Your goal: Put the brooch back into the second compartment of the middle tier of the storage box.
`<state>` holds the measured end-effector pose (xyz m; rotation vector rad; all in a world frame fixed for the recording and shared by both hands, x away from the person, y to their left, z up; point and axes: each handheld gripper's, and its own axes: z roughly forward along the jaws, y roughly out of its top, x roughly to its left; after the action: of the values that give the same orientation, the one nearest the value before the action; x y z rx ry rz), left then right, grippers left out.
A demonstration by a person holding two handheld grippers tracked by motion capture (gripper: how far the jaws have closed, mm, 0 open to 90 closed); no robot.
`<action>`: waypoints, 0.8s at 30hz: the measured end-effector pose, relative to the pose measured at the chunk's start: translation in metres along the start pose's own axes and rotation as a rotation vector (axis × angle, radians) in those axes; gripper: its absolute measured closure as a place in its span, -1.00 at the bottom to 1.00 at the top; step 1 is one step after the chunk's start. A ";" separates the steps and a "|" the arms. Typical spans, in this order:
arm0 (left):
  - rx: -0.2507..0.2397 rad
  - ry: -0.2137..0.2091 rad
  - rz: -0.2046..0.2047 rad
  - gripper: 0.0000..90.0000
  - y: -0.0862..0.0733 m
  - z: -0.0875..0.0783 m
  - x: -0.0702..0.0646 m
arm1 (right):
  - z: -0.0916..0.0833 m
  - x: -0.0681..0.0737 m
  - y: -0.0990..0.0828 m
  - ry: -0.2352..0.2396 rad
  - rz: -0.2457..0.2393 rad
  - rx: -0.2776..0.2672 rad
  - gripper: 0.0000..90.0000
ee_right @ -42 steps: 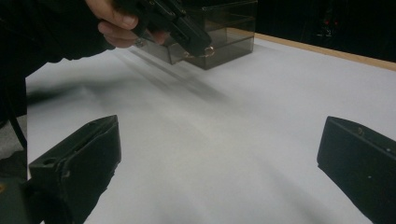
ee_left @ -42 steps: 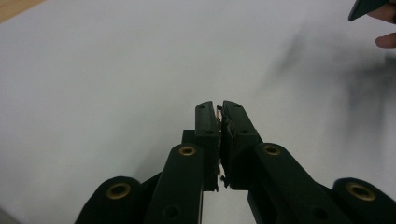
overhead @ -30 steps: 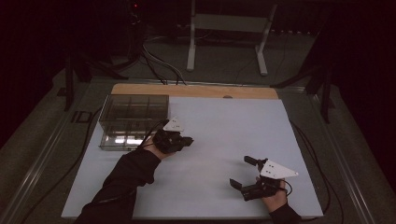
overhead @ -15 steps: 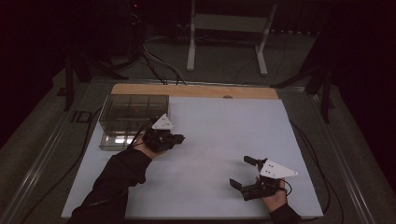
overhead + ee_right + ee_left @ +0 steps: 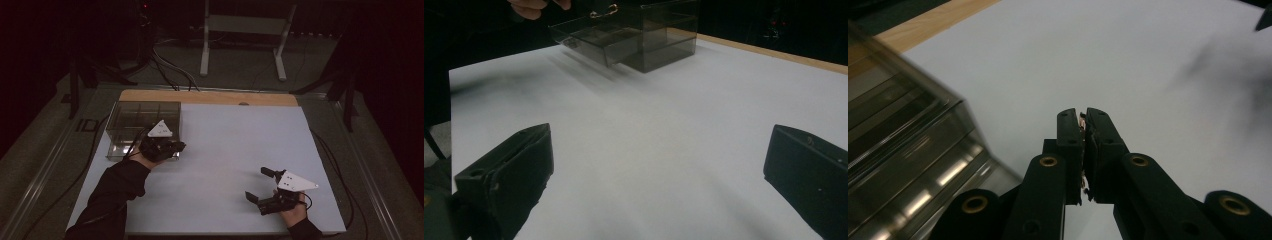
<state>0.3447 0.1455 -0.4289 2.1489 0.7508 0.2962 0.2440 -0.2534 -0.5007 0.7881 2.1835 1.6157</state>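
While you held both tools over the white sheet (image 5: 235,135), the smoky clear box (image 5: 142,117) stood at about 10 o'clock on it in the high view. It was a hard, glossy, straight-sided case with inner partitions. In the right gripper view the box (image 5: 664,35) had one shallow drawer (image 5: 589,40) slid out, with a small brass-coloured handle (image 5: 604,11) at its front.

Your left gripper (image 5: 177,146) lay at the box's near corner, at 5 o'clock of the box, with its grey three-cornered plate (image 5: 160,130) on top. In its own view the left gripper (image 5: 1084,114) had its matte black jaws pressed together. A thin coppery glint showed in the seam, but what it was could not be told. The ridged wall of the box (image 5: 908,145) ran along at 9 o'clock.

Your right gripper (image 5: 256,183) rested at 5 o'clock on the sheet, well apart from the box. Its jaws were spread wide with bare sheet between them, as its own view (image 5: 659,165) confirmed.

The sheet was smooth and unmarked. A pale wooden strip (image 5: 210,96) edged it at 12 o'clock. From the centre out to 3 o'clock there was free, flat room for movement.
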 end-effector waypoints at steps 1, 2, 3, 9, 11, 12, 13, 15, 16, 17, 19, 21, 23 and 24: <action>-0.001 0.003 -0.006 0.93 -0.002 -0.001 0.001 | 0.000 0.000 0.000 0.000 0.001 -0.001 -1.00; 0.004 0.018 0.000 0.93 -0.004 -0.003 0.003 | 0.000 0.000 0.000 0.000 0.001 -0.003 -1.00; 0.001 0.018 -0.010 0.93 -0.006 -0.005 0.005 | 0.000 0.000 0.000 -0.001 -0.001 -0.001 -1.00; 0.009 0.046 -0.033 0.93 -0.017 -0.015 0.014 | 0.001 0.001 0.000 0.001 -0.003 -0.001 -1.00; 0.006 0.053 -0.045 0.93 -0.020 -0.019 0.017 | 0.001 0.000 0.000 0.001 -0.002 0.002 -1.00; 0.009 0.056 -0.044 0.93 -0.022 -0.020 0.018 | 0.001 0.000 0.000 0.002 -0.001 0.001 -1.00; 0.007 0.060 -0.049 0.93 -0.023 -0.022 0.019 | 0.001 0.001 0.000 0.002 -0.002 0.003 -1.00; 0.006 0.068 -0.062 0.93 -0.026 -0.026 0.022 | 0.002 0.001 0.000 0.003 -0.003 0.006 -1.00; 0.005 0.064 -0.071 0.93 -0.028 -0.028 0.024 | 0.002 0.001 0.000 0.003 -0.003 0.006 -1.00; 0.007 0.071 -0.069 0.93 -0.030 -0.029 0.025 | 0.002 0.001 0.000 0.002 -0.004 0.007 -1.00; 0.012 0.079 -0.074 0.93 -0.032 -0.032 0.027 | 0.002 0.001 0.000 0.002 -0.004 0.006 -1.00; 0.009 0.079 -0.080 0.93 -0.033 -0.034 0.028 | 0.002 0.001 0.000 0.002 -0.004 0.008 -1.00; 0.005 0.083 -0.093 0.93 -0.035 -0.039 0.031 | 0.002 0.001 0.000 0.001 -0.002 0.008 -1.00; 0.009 0.091 -0.088 0.93 -0.036 -0.041 0.031 | 0.003 0.001 0.000 -0.001 -0.004 0.009 -1.00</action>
<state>0.3365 0.2072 -0.4320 2.1158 0.8973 0.3467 0.2448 -0.2512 -0.5019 0.7871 2.1921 1.6041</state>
